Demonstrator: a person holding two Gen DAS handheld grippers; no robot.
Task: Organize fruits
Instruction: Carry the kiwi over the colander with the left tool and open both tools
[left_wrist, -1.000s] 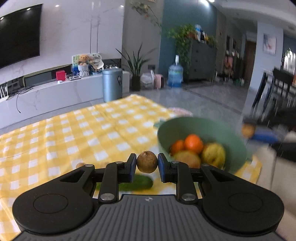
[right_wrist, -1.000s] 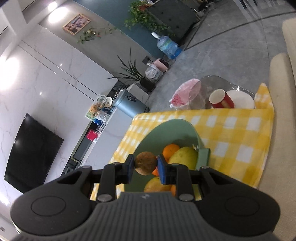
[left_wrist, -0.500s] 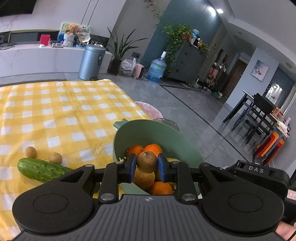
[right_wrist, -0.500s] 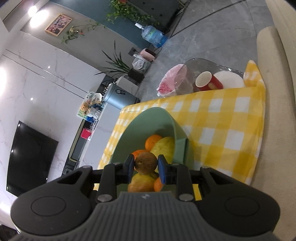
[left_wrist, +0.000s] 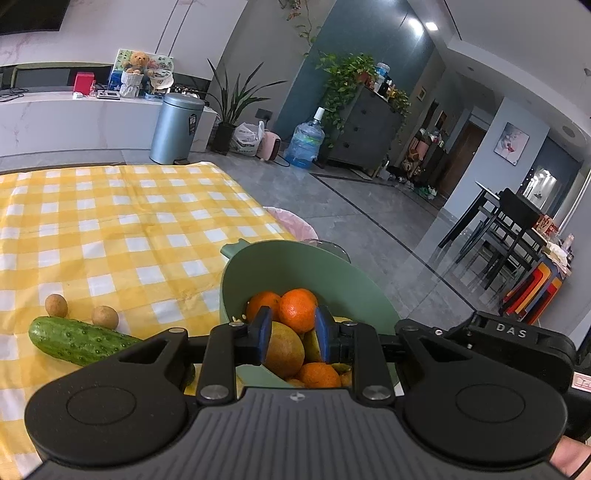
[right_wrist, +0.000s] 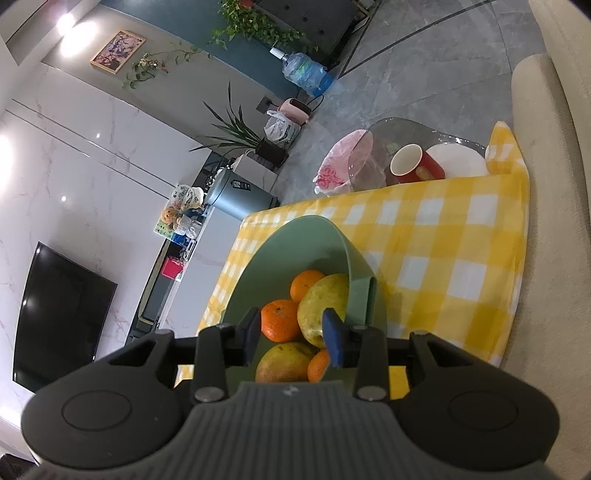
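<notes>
A green bowl (left_wrist: 266, 262) with oranges (left_wrist: 297, 309) and yellow-brown fruits (left_wrist: 284, 349) stands near the table's right edge. My left gripper (left_wrist: 291, 339) is open and empty just above the bowl's fruits. My right gripper (right_wrist: 291, 334) is also open and empty over the same bowl (right_wrist: 291, 240), above oranges (right_wrist: 279, 319) and a yellow fruit (right_wrist: 325, 310). Two small brown fruits (left_wrist: 56, 305) (left_wrist: 105, 316) lie on the yellow checked cloth (left_wrist: 110, 229) to the left. The small brown fruits held earlier are out of sight.
A cucumber (left_wrist: 77, 341) lies beside the small brown fruits. A red cup (right_wrist: 410, 166), a white plate (right_wrist: 458, 162) and a pink bag (right_wrist: 340, 162) sit beyond the cloth's end. A beige sofa (right_wrist: 554, 184) runs along the right. My right gripper's body shows in the left wrist view (left_wrist: 517, 332).
Both grippers opened over the bowl and no longer hold their small brown fruits. Both views have drawn closer to the bowl.
</notes>
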